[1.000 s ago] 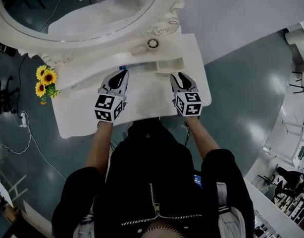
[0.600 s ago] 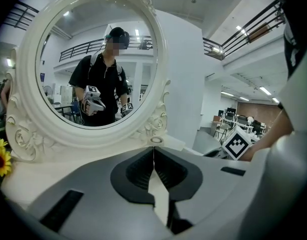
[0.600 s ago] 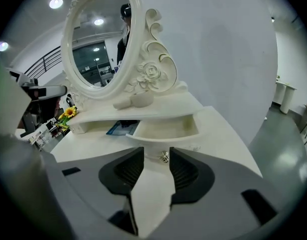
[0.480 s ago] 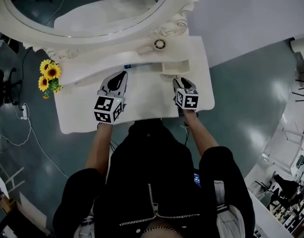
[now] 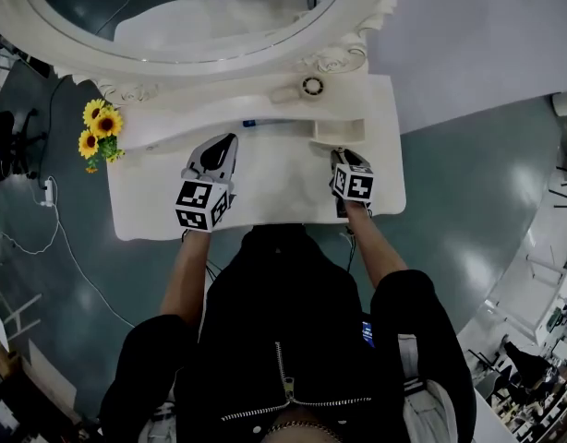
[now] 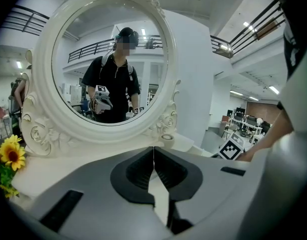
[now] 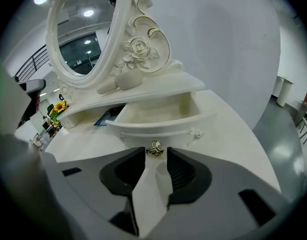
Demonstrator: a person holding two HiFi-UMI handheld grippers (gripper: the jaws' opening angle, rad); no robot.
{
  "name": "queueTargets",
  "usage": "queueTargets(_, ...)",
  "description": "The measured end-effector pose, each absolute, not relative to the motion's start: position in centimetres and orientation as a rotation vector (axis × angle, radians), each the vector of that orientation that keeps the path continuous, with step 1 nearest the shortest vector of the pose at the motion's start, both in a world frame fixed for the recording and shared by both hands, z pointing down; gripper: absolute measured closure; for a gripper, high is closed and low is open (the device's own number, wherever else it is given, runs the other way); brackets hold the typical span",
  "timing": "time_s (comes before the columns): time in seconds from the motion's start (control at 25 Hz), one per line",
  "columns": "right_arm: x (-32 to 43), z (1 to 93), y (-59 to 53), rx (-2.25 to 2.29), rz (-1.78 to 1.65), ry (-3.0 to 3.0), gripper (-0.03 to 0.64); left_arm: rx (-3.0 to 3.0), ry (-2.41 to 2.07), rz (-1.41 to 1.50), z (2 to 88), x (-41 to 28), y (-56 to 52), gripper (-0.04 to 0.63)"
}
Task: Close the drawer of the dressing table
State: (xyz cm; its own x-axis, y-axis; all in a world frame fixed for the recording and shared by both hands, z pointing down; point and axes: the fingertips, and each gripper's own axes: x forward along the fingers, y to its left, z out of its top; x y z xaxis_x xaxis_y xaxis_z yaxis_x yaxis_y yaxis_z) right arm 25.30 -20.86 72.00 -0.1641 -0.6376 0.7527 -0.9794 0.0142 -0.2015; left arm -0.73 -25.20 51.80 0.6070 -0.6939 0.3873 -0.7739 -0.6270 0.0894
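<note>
The white dressing table (image 5: 163, 201) has a small drawer (image 5: 337, 129) pulled open at its right, under the mirror shelf. In the right gripper view the drawer (image 7: 158, 115) is seen from the front, empty, with its metal knob (image 7: 154, 149) right at my jaw tips. My right gripper (image 7: 155, 157) is open; its jaws have just been closing a little, with the knob between the tips and a gap at each side. In the head view my right gripper (image 5: 343, 158) points down at the drawer front. My left gripper (image 5: 227, 142) hovers over the tabletop, shut on nothing (image 6: 153, 151).
A large oval mirror (image 5: 200, 26) with a carved frame stands at the back. Sunflowers (image 5: 97, 129) sit at the table's left end. A white hand brush (image 5: 302, 89) lies on the shelf above the drawer, and a blue item (image 7: 101, 118) lies under the shelf left of it.
My right gripper has sunk toward the tabletop and tipped further down at the drawer front. The left gripper has shifted only slightly. The head view has moved.
</note>
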Motion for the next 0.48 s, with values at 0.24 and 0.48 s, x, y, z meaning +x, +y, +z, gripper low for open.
queueTargets(0.24,25.15,72.44,-20.94,1.623,0.977,-1.818,0.506,2.575,-1.222,0.461,51.82,-1.1,-25.46,0.574)
queueTargets(0.48,25.21,72.0,-21.03,1.604,0.969,-1.807,0.512,2.577,-1.226,0.457,51.69,-1.09,-25.82,0.574)
